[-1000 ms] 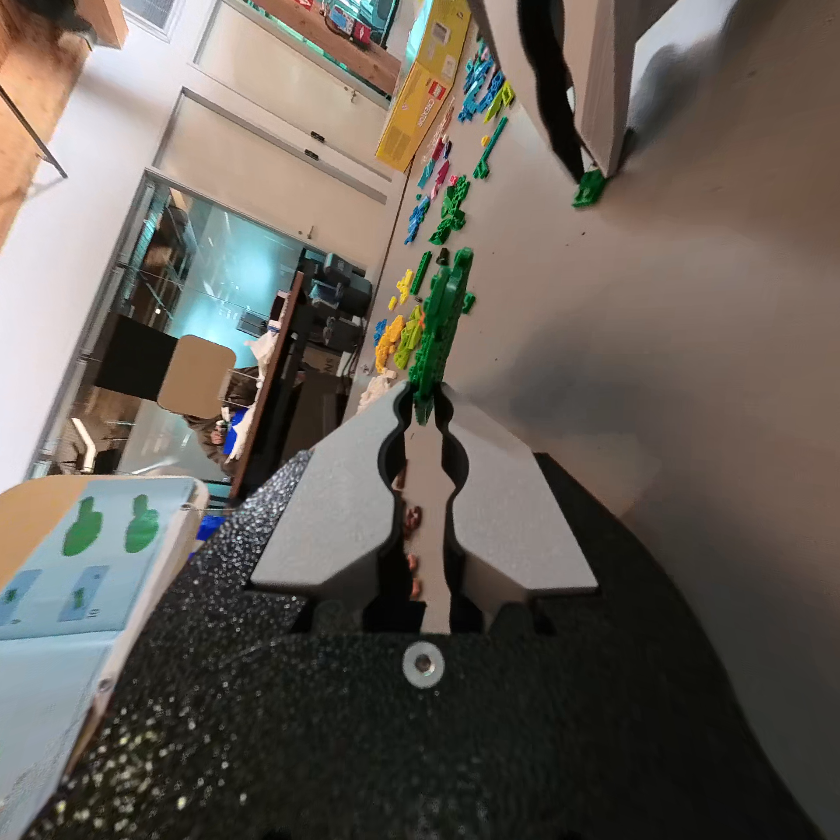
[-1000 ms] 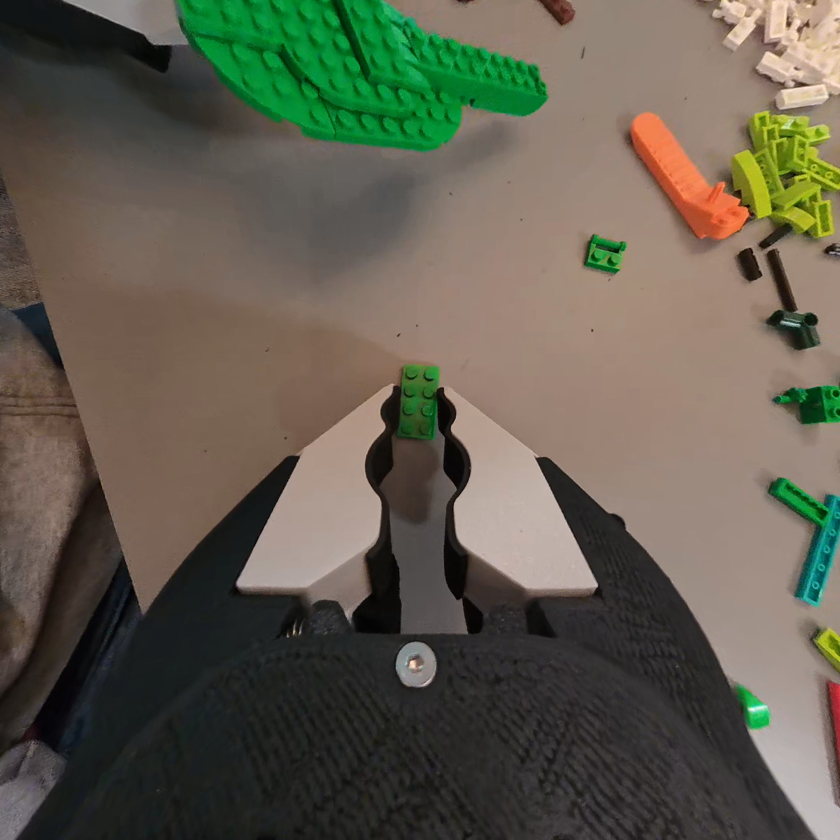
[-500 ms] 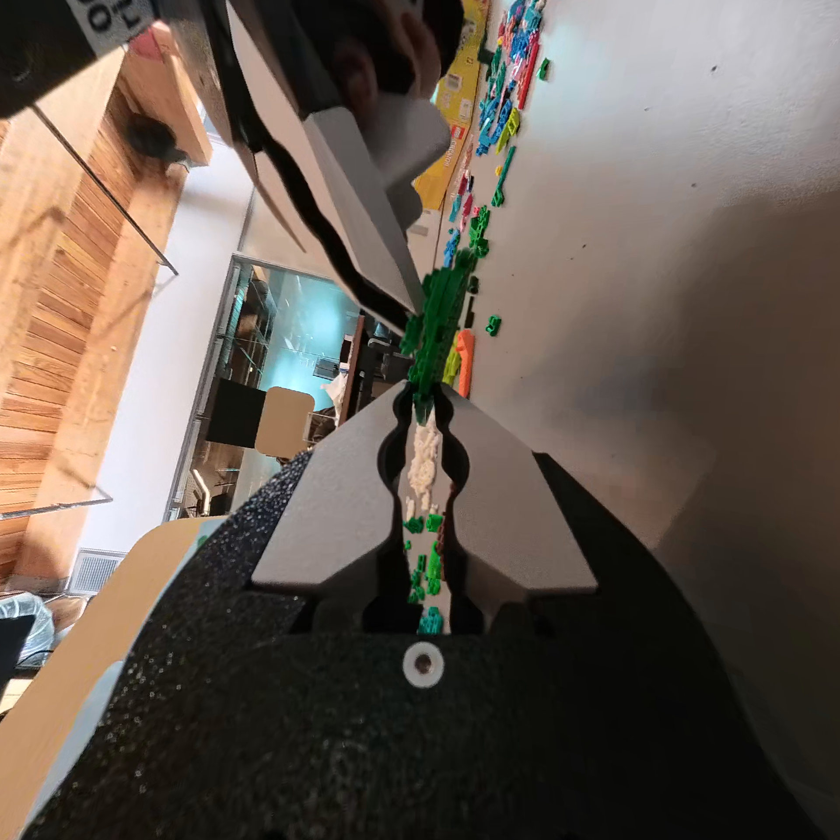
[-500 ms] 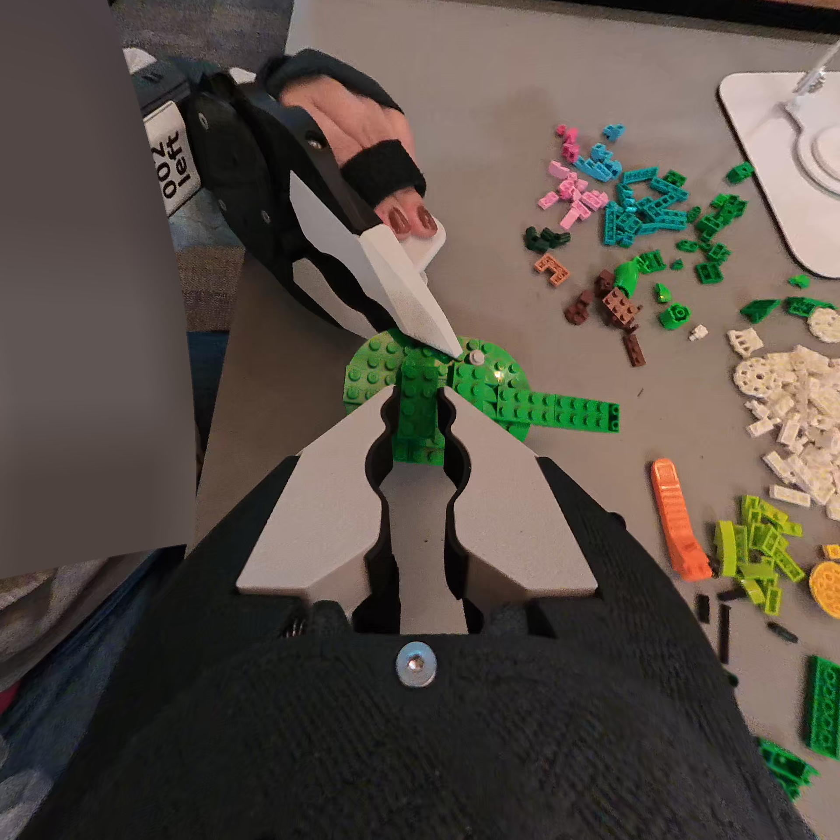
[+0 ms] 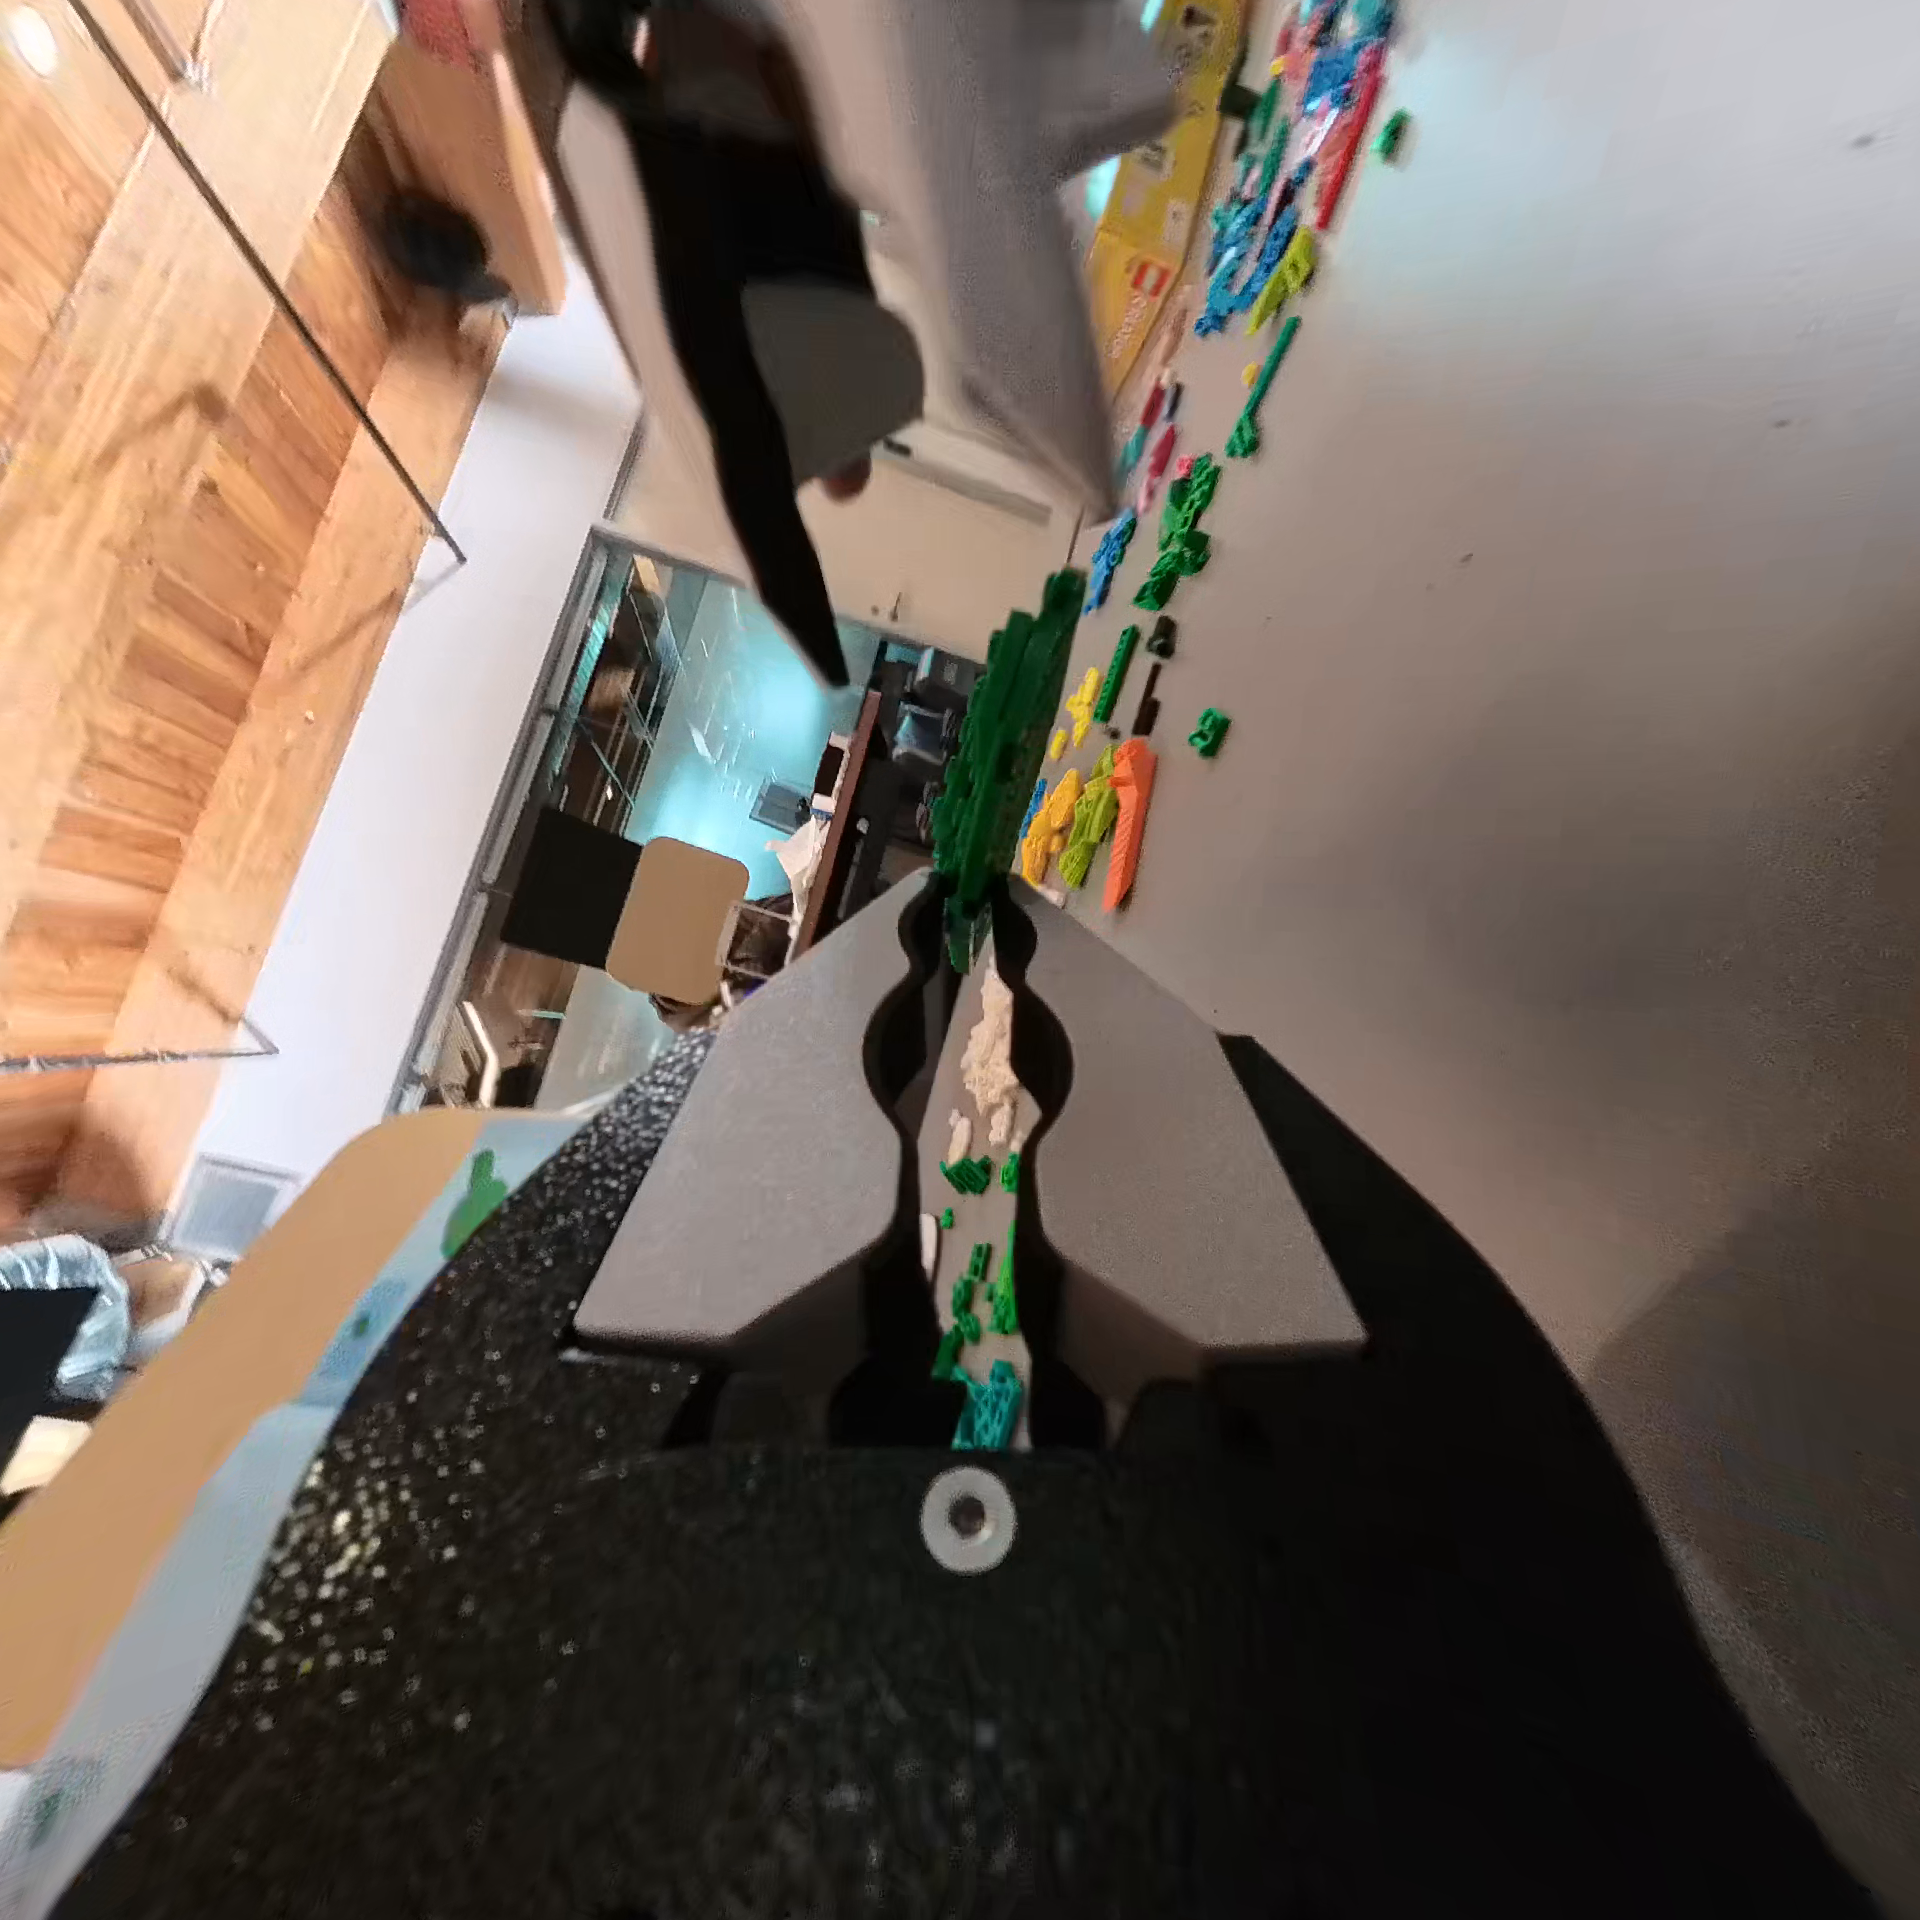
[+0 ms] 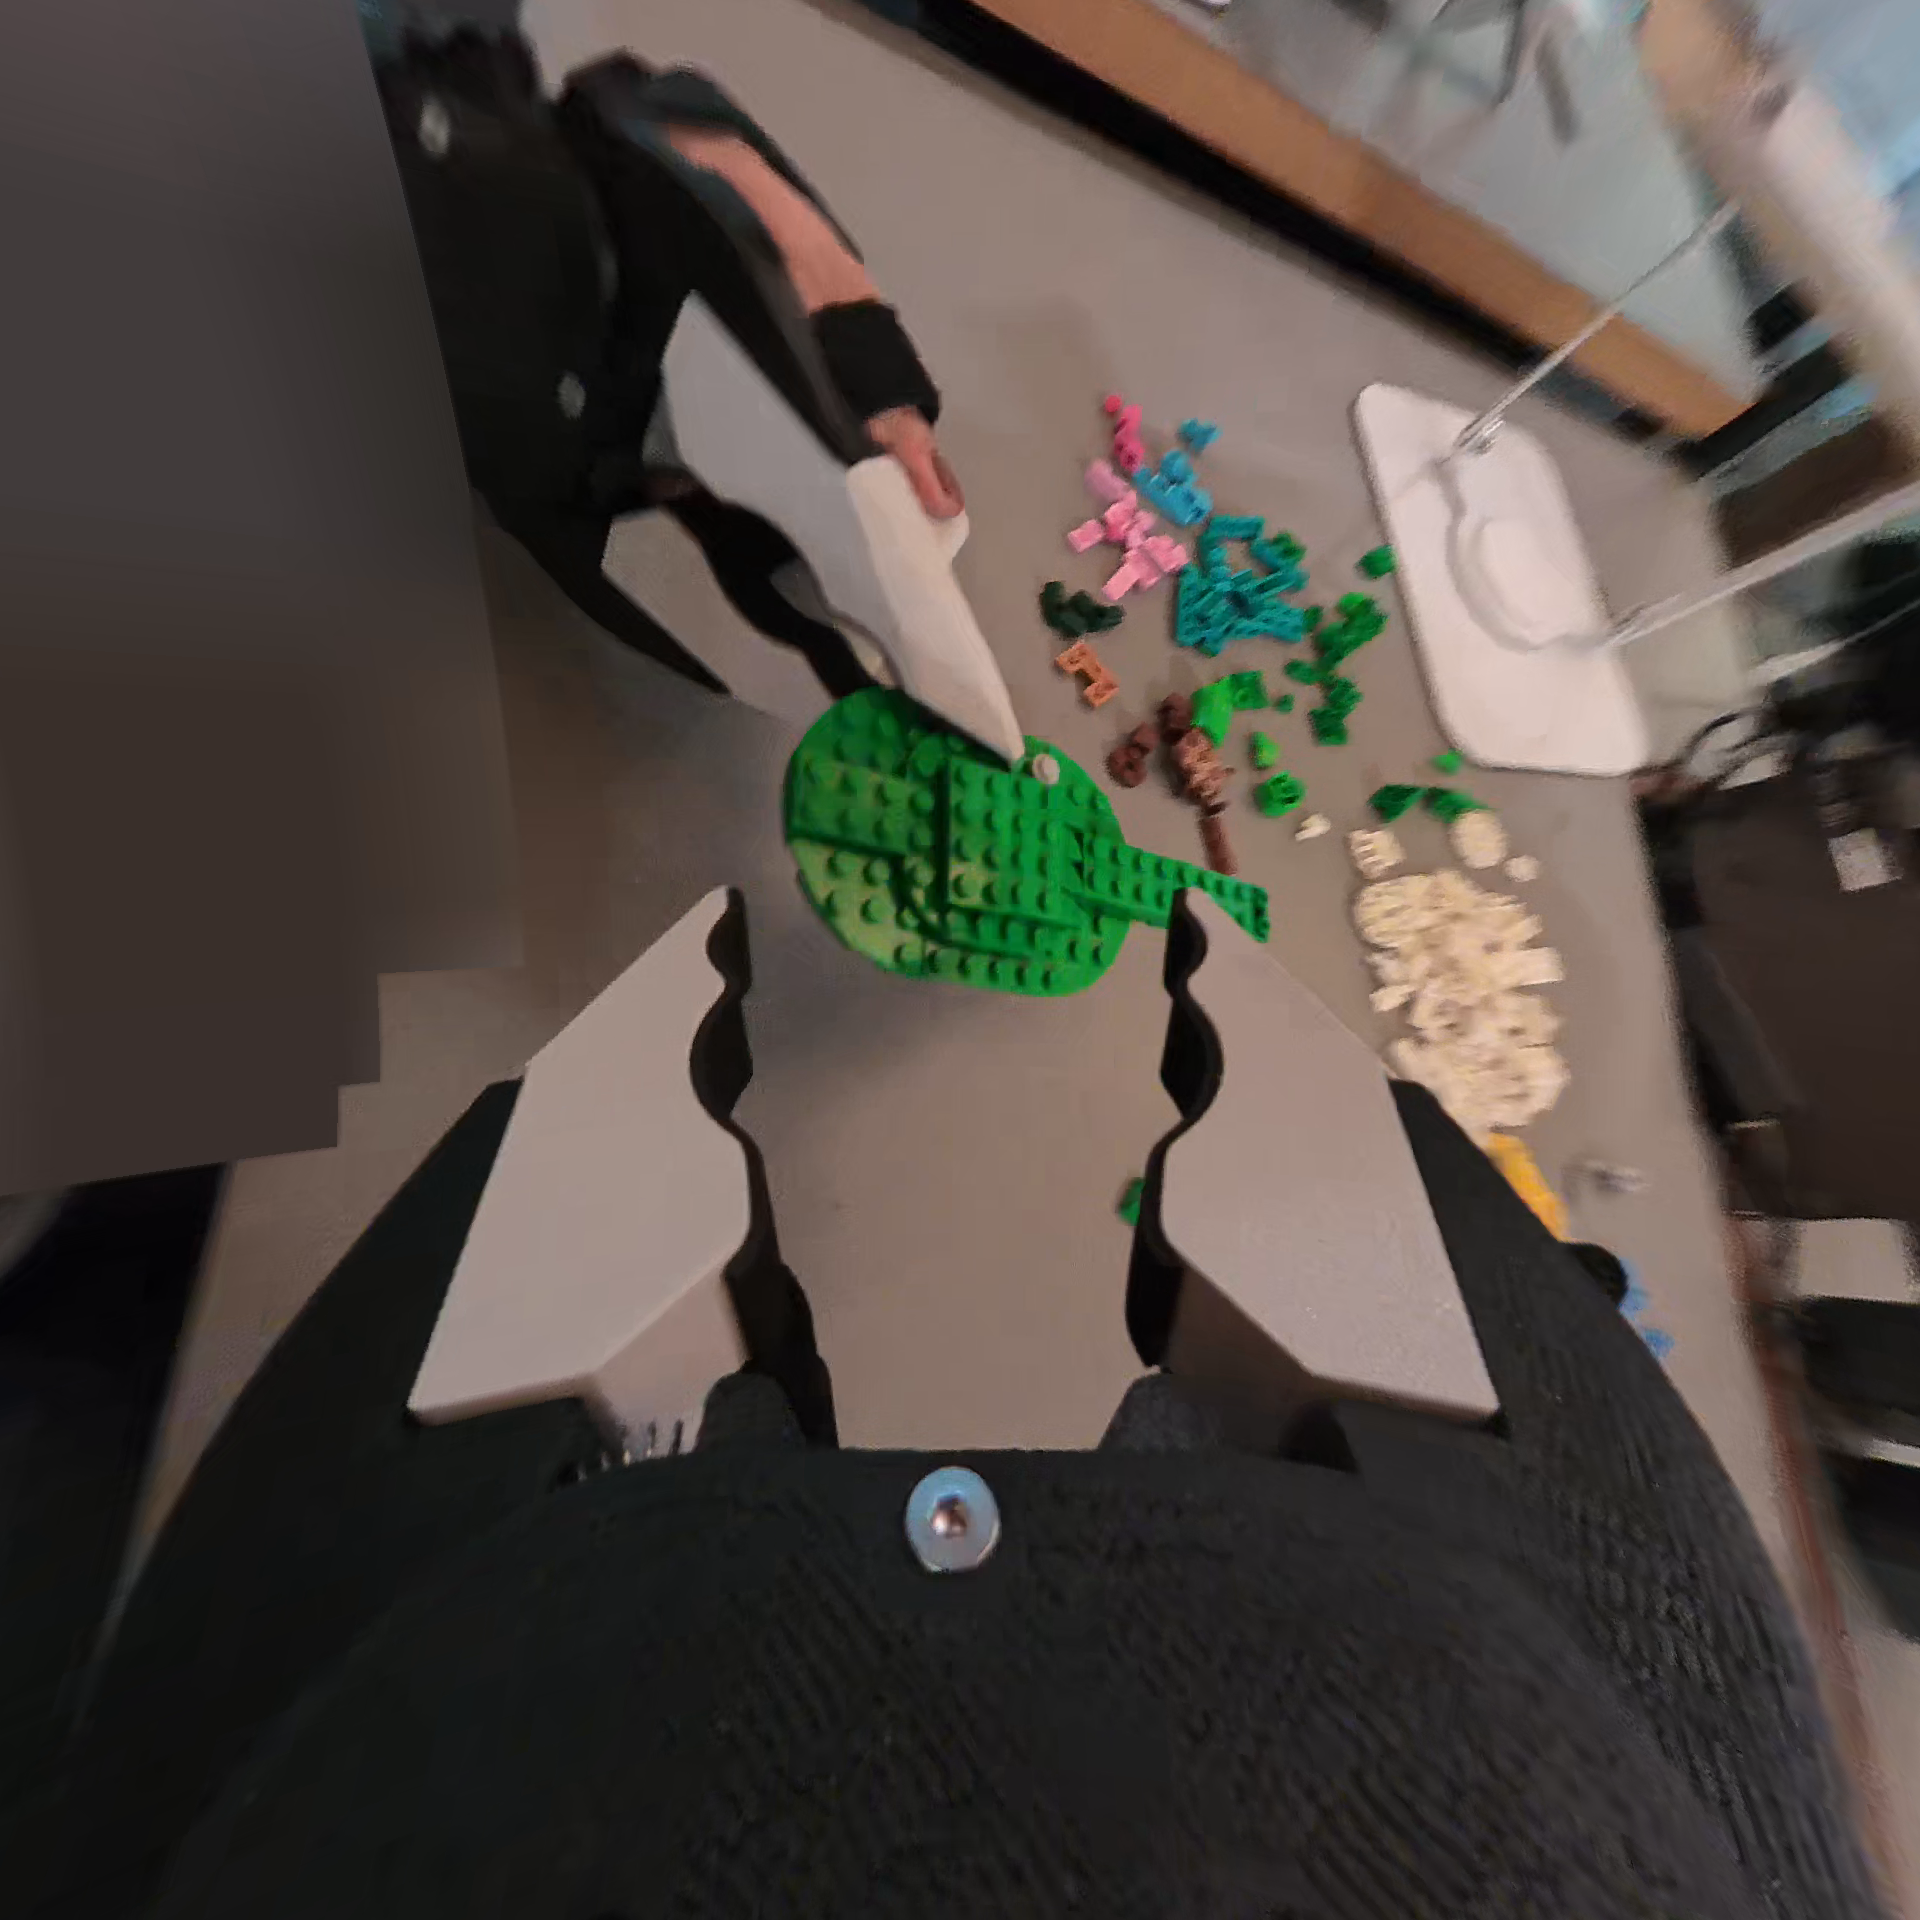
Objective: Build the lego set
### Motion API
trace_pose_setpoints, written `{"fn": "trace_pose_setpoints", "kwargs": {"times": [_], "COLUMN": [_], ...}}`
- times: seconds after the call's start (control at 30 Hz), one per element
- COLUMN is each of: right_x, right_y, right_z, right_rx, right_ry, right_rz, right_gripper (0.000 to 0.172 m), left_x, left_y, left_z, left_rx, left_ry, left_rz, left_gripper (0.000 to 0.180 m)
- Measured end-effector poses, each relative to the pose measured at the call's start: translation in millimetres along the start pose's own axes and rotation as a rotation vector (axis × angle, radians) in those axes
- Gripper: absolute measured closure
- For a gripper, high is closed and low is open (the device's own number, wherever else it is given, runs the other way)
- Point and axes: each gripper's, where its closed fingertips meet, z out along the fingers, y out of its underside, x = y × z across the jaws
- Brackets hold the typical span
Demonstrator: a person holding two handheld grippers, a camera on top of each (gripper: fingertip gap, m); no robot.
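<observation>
Left gripper (image 5: 971, 920) clamps narrow on the edge of a round green studded brick plate assembly with a tail strip (image 6: 966, 852), apparently lifted off the grey tabletop (image 6: 935, 1143). Right gripper (image 6: 956, 914) is spread wide, holding nothing, just beside the plate. Pile of white bricks (image 6: 1455, 977) lies right of the plate, and brown bricks (image 6: 1174, 758) just beyond it.

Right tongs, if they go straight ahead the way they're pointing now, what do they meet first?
Probably the green brick plate that the left tongs pinch by its far edge. The right tongs stand wide open with nothing between them; depth is unclear, so they might pass beneath it to the table.
</observation>
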Motion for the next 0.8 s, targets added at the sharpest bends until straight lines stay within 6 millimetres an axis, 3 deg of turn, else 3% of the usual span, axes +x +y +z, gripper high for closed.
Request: {"fn": "trace_pose_setpoints", "kwargs": {"times": [0.17,0.27,0.37,0.47,0.67,0.8], "right_x": [8,7,12,17,11,0], "right_y": [6,-1,-10,-5,-11,-13], "right_z": [17,27,27,29,21,14], "right_rx": [-0.161,-0.147,-0.130,-0.164,-0.022,0.098], "right_ry": [0.395,0.498,0.586,0.603,0.554,0.450], "right_rz": [-0.467,-0.611,-0.690,-0.695,-0.619,-0.553], "right_gripper": [0.098,0.115,0.145,0.158,0.159,0.160], "left_x": [-7,-4,-3,-7,-9,-17], "left_y": [10,6,3,0,-12,-23], "left_z": [2,2,2,1,-4,-10], "left_rx": [-0.037,-0.030,-0.021,-0.003,0.099,0.187], "left_ry": [0.003,0.017,0.024,0.016,0.049,0.060], "left_rz": [-0.100,-0.094,-0.086,-0.103,-0.160,-0.218], "left_gripper": [0.175,0.174,0.175,0.175,0.174,0.157]}}
